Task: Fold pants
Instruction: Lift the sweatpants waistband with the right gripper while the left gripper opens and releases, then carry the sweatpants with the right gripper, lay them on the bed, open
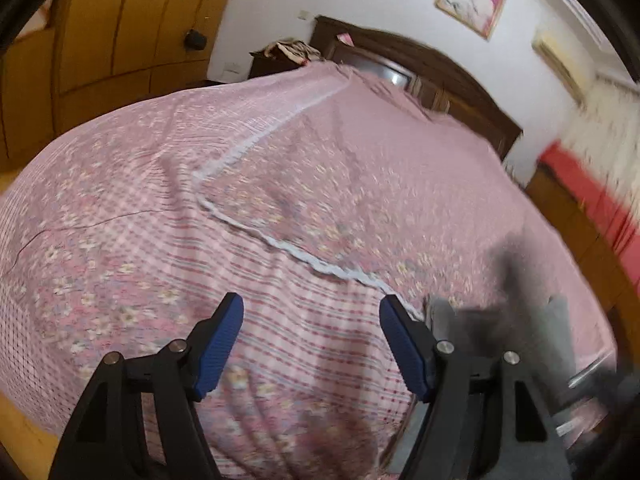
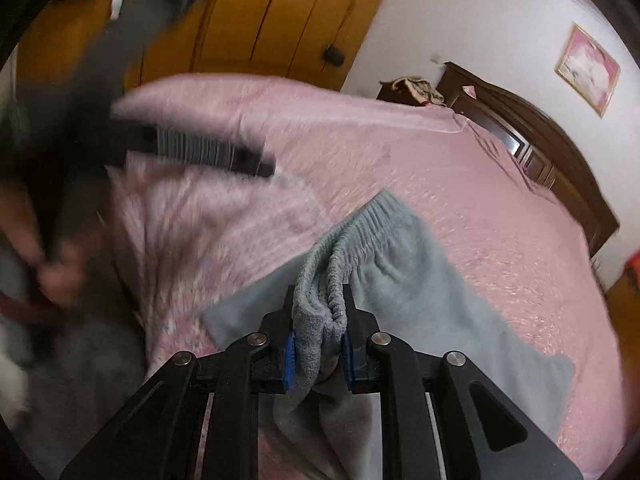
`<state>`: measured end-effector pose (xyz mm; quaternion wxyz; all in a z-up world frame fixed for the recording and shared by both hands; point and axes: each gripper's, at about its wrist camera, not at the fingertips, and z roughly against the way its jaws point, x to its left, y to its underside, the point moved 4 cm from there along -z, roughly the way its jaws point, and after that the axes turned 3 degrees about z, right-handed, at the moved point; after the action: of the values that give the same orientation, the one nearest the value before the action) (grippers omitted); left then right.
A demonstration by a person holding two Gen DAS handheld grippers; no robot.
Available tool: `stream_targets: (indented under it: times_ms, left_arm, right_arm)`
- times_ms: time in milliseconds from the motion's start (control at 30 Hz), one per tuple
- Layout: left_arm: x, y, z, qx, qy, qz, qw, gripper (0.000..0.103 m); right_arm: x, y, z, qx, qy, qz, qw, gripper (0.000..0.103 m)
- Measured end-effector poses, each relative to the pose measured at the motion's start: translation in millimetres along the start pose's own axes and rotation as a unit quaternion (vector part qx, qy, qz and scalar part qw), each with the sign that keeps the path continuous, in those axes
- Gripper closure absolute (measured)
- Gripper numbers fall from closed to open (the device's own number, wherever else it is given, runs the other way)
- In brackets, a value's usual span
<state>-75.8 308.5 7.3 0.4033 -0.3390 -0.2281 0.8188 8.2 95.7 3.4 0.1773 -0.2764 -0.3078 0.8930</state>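
The right gripper clamps the bunched waistband of the grey pants, which trail ahead of its fingers over the pink bed, while the left gripper gapes empty and would best catch the waistband's free end before laying them flat

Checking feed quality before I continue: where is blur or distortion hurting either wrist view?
Left wrist: the bedspread is mildly smeared, its right edge worse; fisheye bends the headboard. Right wrist: the left side is heavily motion-blurred; the pants in the right gripper stay sharp.
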Motion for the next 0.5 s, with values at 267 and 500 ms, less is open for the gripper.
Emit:
stream_targets:
  times_ms: [267, 500]
  left_arm:
    - [26, 7, 2, 0.028, 0.016, 0.018, 0.9993, 0.029]
    - [19, 9, 7, 0.023, 0.024, 0.015, 0.9993, 0.029]
  right_arm:
    - [-3, -6, -10, 0.023, 0.022, 0.018, 0.999, 0.085]
    - [8, -11, -4, 0.028, 0.012, -0.033, 0.999, 0.084]
